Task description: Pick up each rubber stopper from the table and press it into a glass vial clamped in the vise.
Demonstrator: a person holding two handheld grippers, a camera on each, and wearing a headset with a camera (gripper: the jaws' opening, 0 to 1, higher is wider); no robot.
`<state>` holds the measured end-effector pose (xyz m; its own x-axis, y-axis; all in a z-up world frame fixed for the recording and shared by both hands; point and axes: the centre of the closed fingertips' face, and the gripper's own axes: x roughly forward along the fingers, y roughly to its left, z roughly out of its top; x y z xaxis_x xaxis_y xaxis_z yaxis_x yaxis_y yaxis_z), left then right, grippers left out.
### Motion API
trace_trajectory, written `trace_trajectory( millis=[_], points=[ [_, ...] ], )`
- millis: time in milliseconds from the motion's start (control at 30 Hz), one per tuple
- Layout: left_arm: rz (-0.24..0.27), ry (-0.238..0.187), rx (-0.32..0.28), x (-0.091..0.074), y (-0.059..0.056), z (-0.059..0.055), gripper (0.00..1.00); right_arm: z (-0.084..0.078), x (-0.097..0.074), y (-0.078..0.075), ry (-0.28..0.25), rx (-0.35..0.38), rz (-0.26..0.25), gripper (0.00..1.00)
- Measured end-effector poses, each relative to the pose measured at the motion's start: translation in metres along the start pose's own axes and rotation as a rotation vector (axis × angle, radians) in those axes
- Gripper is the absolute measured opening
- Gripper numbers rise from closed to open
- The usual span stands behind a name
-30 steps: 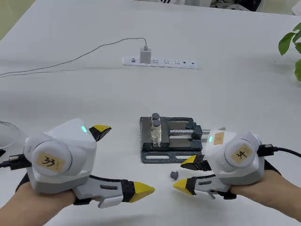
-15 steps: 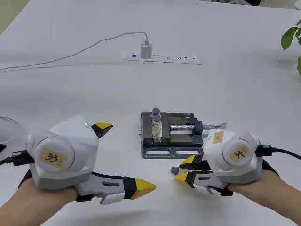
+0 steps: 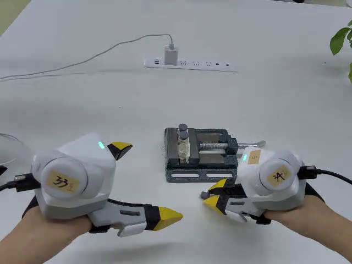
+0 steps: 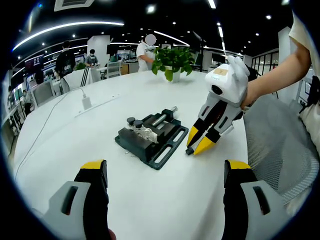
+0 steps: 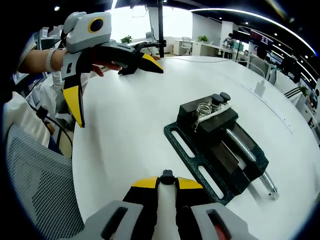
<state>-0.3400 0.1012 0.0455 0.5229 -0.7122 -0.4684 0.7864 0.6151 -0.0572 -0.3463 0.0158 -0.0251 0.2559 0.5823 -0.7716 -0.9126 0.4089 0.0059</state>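
Note:
My right gripper [image 3: 211,196] is shut on a small dark rubber stopper [image 3: 204,195] just in front of the vise [image 3: 212,160], low over the table. In the right gripper view the stopper [image 5: 167,176] sits pinched between the yellow tips. Two glass vials [image 3: 183,146] stand clamped at the vise's left end, each with a dark stopper on top. My left gripper [image 3: 144,181] hangs open to the left of the vise with nothing between its jaws. The left gripper view shows the vise [image 4: 162,142] ahead and the right gripper [image 4: 197,145] beside it.
A white power strip [image 3: 190,64] with a charger and a long cable lies at the back of the white table. Plant leaves [image 3: 341,41] reach in at the far right. A clear glass dish [image 3: 8,147] sits at the left edge. A mesh chair [image 4: 280,150] stands by the table.
My right gripper, open around the stopper lying on the table a second ago, has shut on it. The left gripper has kept its place and stays open.

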Motion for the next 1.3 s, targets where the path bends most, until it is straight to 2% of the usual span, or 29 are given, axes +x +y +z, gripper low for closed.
trace_trajectory(
  millis=[233, 333, 367, 467, 600, 667, 733, 833, 933, 1033, 1167, 1300],
  points=[
    [-0.013, 0.009, 0.04, 0.002, -0.006, -0.001, 0.95, 0.008, -0.013, -0.002, 0.004, -0.007, 0.022, 0.08],
    [-0.028, 0.018, 0.098, 0.003, -0.01, 0.001, 0.9, 0.013, -0.022, 0.0, 0.019, -0.029, 0.054, 0.08],
    [-0.034, 0.018, 0.12, 0.004, -0.013, 0.002, 0.9, 0.014, -0.026, 0.002, 0.033, -0.037, 0.083, 0.08],
    [-0.055, 0.015, 0.16, 0.008, -0.018, 0.008, 0.87, 0.019, -0.037, 0.004, 0.063, -0.071, 0.121, 0.08],
    [-0.073, 0.014, 0.211, 0.014, -0.023, 0.019, 0.84, 0.029, -0.05, 0.004, 0.1, -0.146, 0.153, 0.08],
    [-0.08, 0.02, 0.243, 0.017, -0.025, 0.022, 0.79, 0.034, -0.054, 0.004, 0.115, -0.186, 0.166, 0.08],
    [-0.11, 0.031, 0.266, 0.02, -0.03, 0.024, 0.69, 0.04, -0.056, 0.004, 0.14, -0.236, 0.182, 0.08],
    [-0.132, 0.036, 0.29, 0.024, -0.034, 0.029, 0.56, 0.047, -0.059, 0.006, 0.166, -0.255, 0.213, 0.08],
    [-0.148, 0.035, 0.308, 0.029, -0.038, 0.036, 0.51, 0.05, -0.059, 0.007, 0.206, -0.331, 0.245, 0.08],
    [-0.158, 0.04, 0.328, 0.033, -0.041, 0.039, 0.45, 0.054, -0.059, 0.008, 0.225, -0.369, 0.257, 0.08],
    [-0.162, 0.063, 0.338, 0.036, -0.043, 0.037, 0.46, 0.062, -0.058, 0.012, 0.233, -0.411, 0.271, 0.08],
    [-0.178, 0.068, 0.339, 0.036, -0.046, 0.034, 0.35, 0.069, -0.055, 0.019, 0.241, -0.455, 0.291, 0.08]
  ],
)
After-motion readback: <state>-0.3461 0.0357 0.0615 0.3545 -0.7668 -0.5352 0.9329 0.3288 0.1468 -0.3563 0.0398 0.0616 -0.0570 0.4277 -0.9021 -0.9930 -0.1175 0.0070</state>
